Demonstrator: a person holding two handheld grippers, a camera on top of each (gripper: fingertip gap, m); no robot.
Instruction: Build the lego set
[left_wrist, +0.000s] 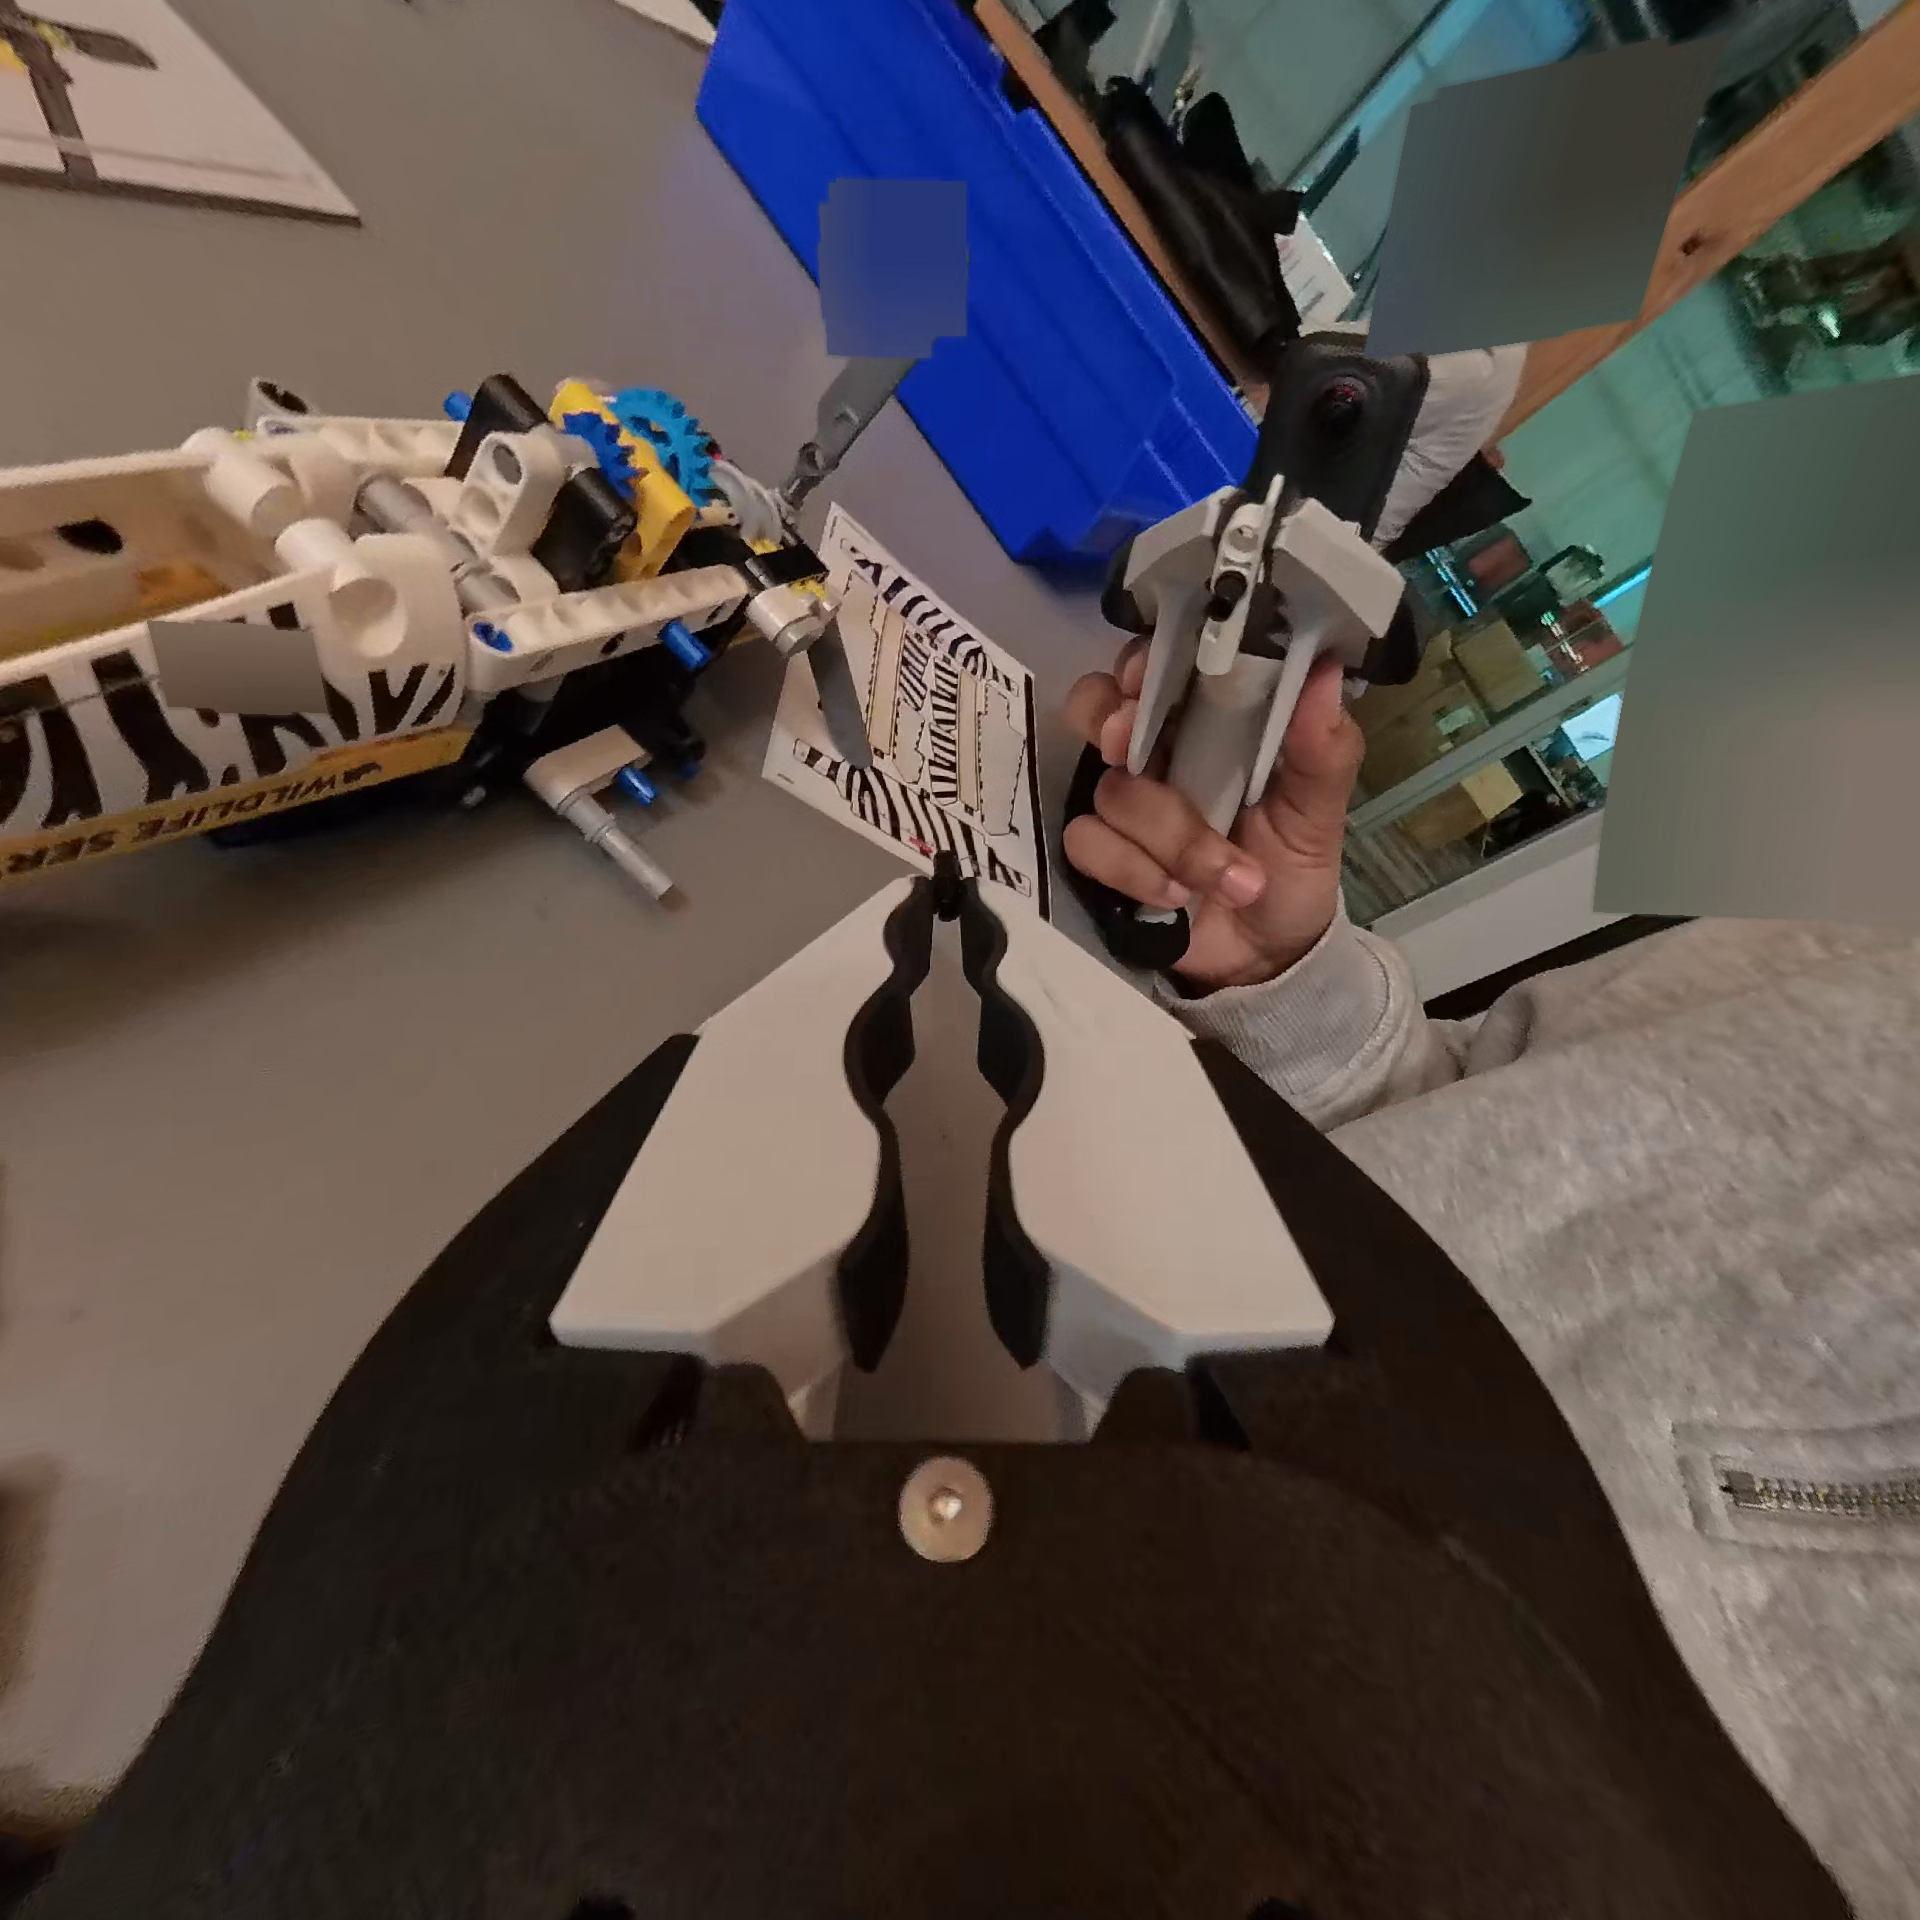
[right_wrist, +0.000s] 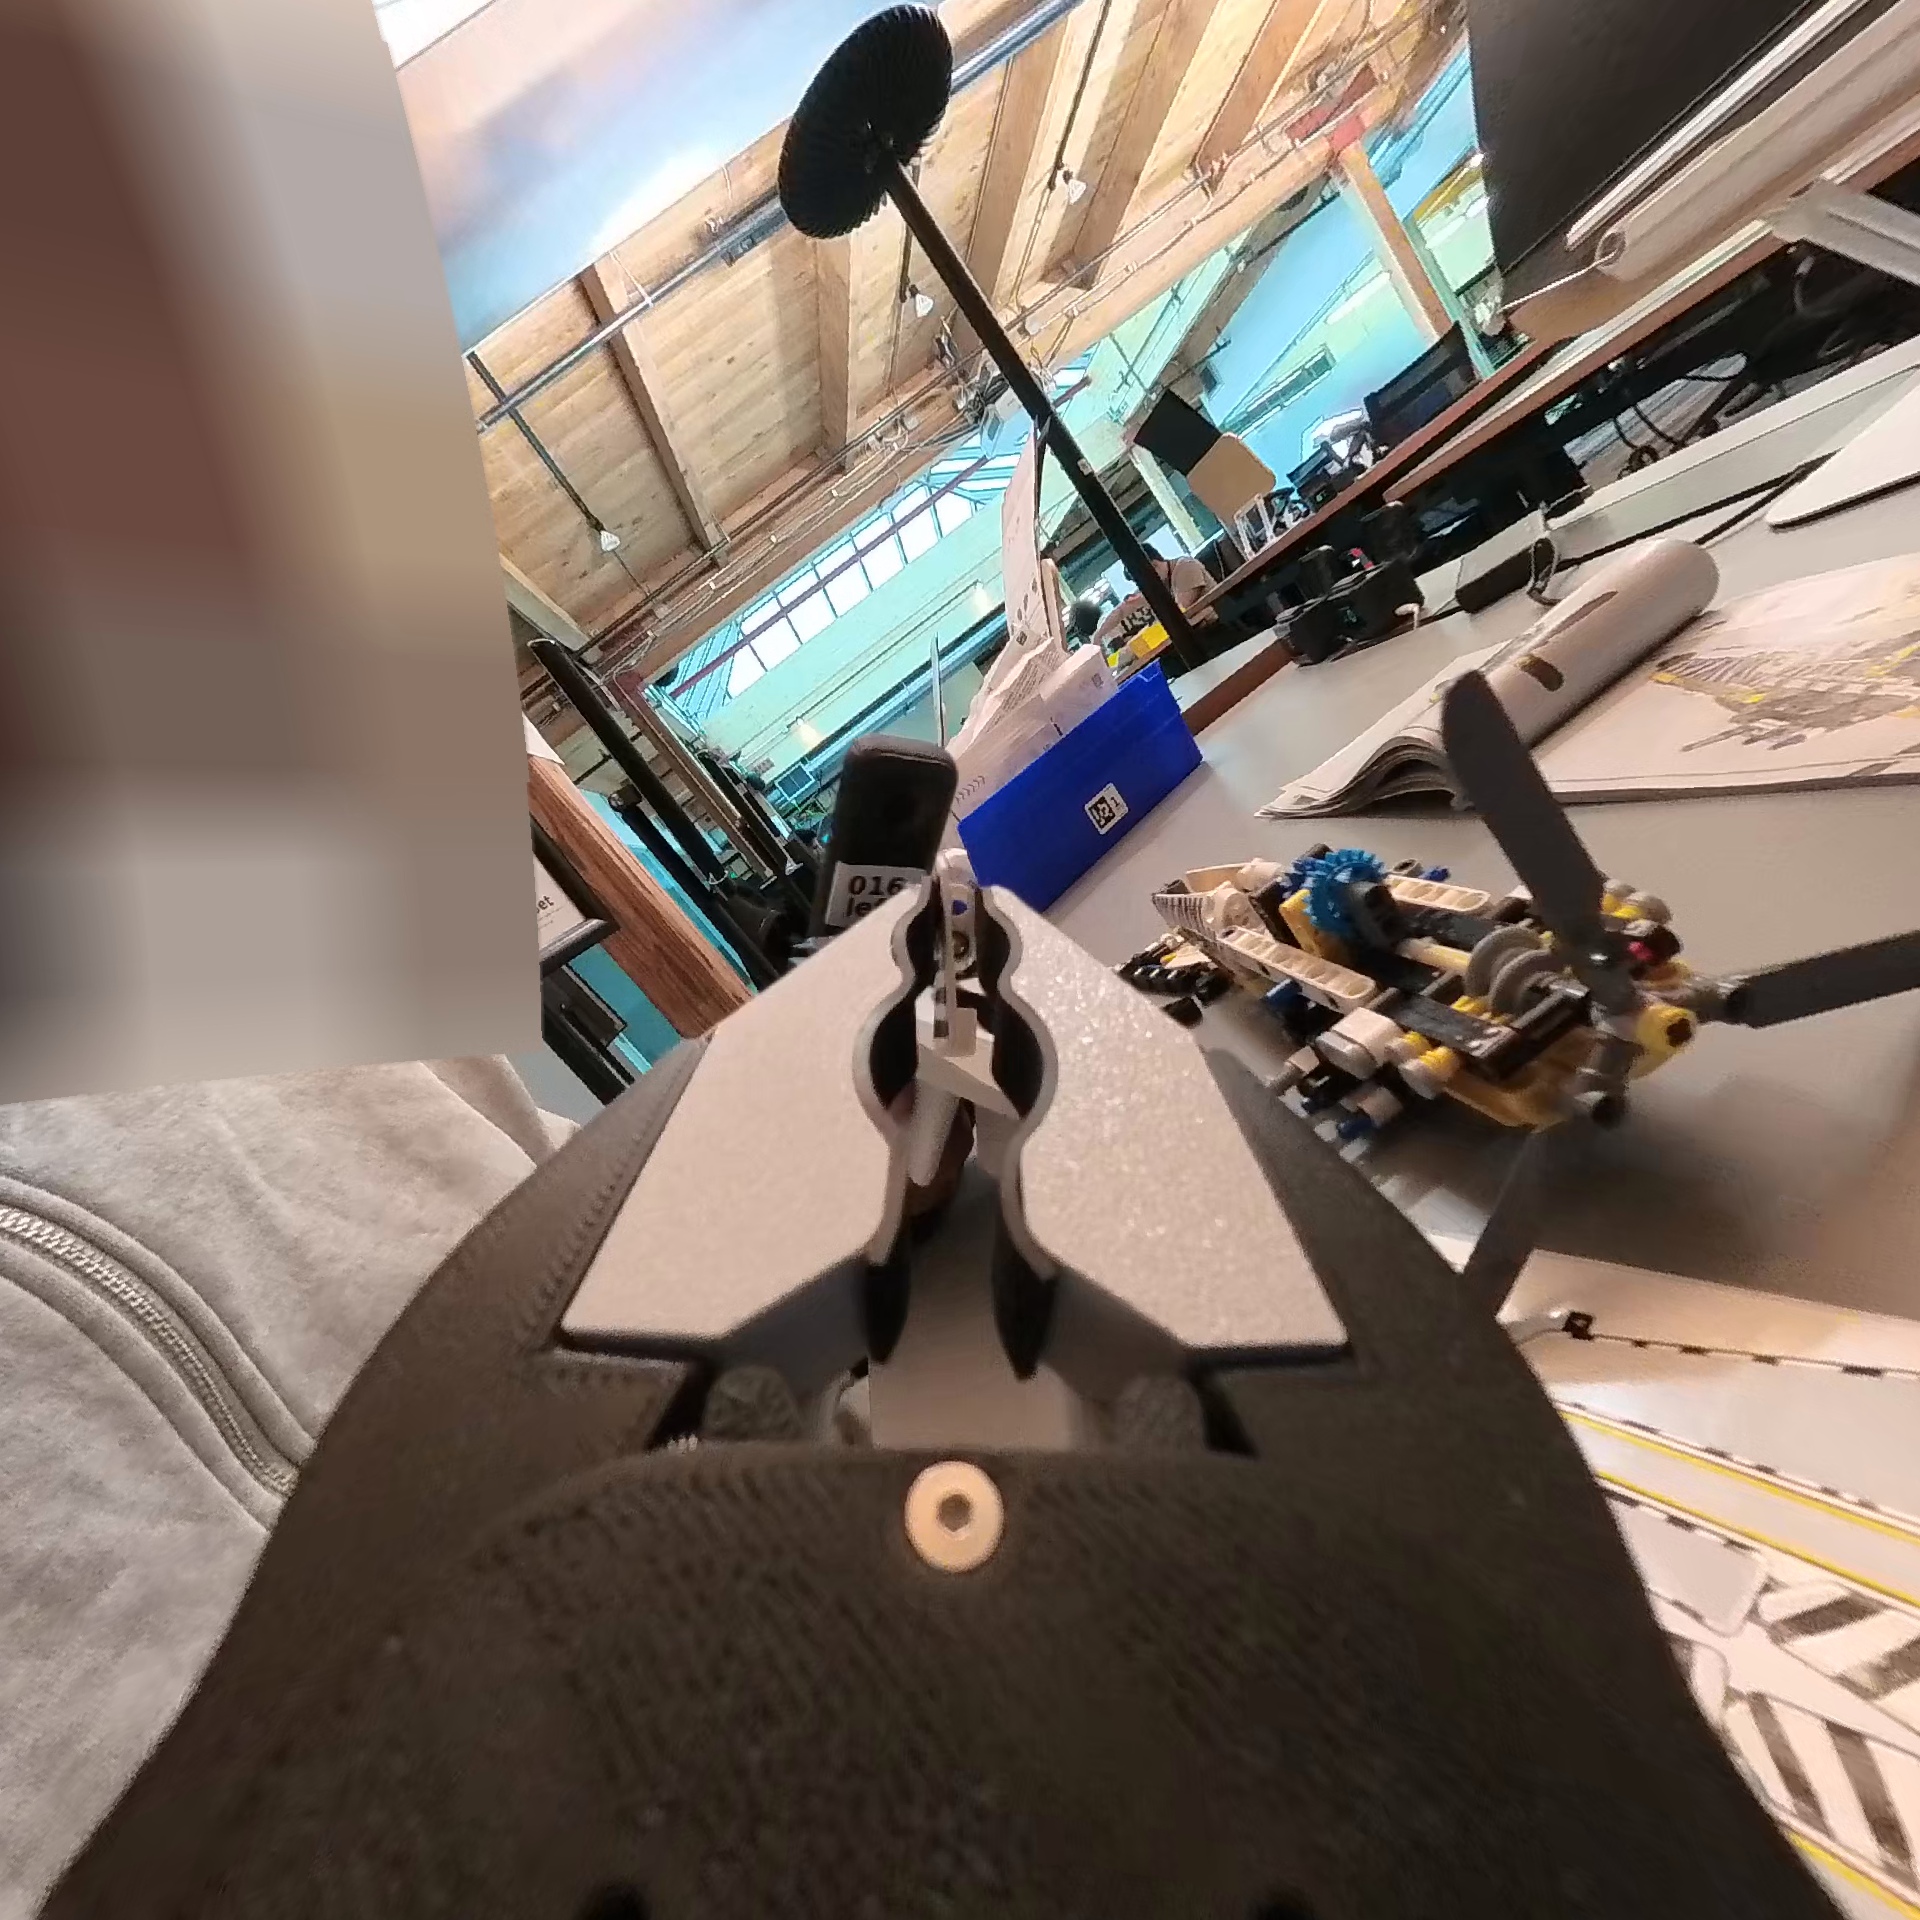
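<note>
The left gripper (left_wrist: 948, 896) was raised above the grey table (left_wrist: 416, 1039), its jaws pinched together on a small black pin (left_wrist: 947, 883) at the fingertips. Facing it, the right gripper (left_wrist: 1236, 582) was held upright in a hand (left_wrist: 1216, 831) with a pale grey sleeve (left_wrist: 1330, 1029); its jaws were clamped on a white lego beam (left_wrist: 1242, 577) that carried a dark pin. In the right wrist view, this gripper (right_wrist: 961, 904) pointed toward the opposing tool, with the white beam (right_wrist: 954, 987) seen edge-on between the clenched fingers. The partly built lego model (left_wrist: 343, 613), a white aircraft body with zebra-striped panels and a yellow strip, lay on the table to the left of both grippers and apart from them. Blue gears (left_wrist: 649, 436) sat at its nose, and grey propeller blades (right_wrist: 1527, 821) radiated from the hub there. A zebra-patterned sticker sheet (left_wrist: 925, 717) lay on the table just beside the model's nose, beyond the left gripper's tips. A blue bin (left_wrist: 997, 312) stood farther back. An open instruction booklet (right_wrist: 1621, 727) lay behind the model in the right wrist view. A tall black stand with a round head (right_wrist: 868, 125) rose beyond the bin.
</note>
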